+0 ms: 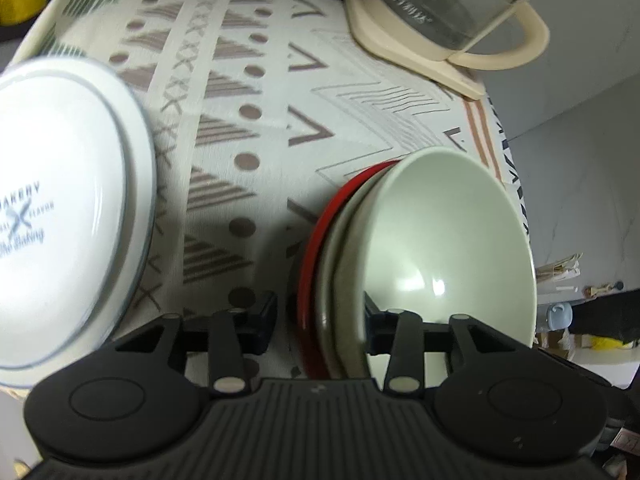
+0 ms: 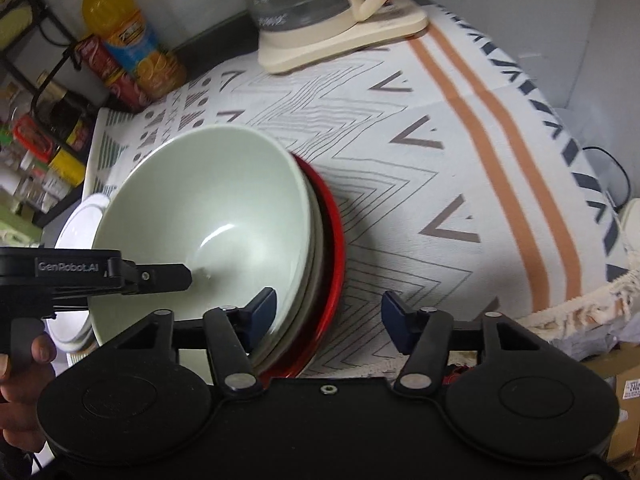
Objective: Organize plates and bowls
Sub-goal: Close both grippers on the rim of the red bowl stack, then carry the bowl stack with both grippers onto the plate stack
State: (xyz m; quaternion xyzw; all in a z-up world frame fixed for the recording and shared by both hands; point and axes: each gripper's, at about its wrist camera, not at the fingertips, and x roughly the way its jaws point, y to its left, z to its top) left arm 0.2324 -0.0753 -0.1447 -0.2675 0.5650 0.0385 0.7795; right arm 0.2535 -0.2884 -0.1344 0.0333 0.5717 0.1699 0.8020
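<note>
Both half-wide, left claw [image 1: 320, 316] and right claw [image 2: 328, 312] straddling rims of pale green bowl [image 2: 208, 208] on red plate [image 2: 332, 240]; uneven squeeze risks tipping stack.

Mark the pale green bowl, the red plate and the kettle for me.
pale green bowl [image 2: 208, 208]: right wrist view, inner wall.
red plate [image 2: 334, 248]: right wrist view, exposed right rim.
kettle [image 1: 432, 4]: left wrist view, glass body.
</note>
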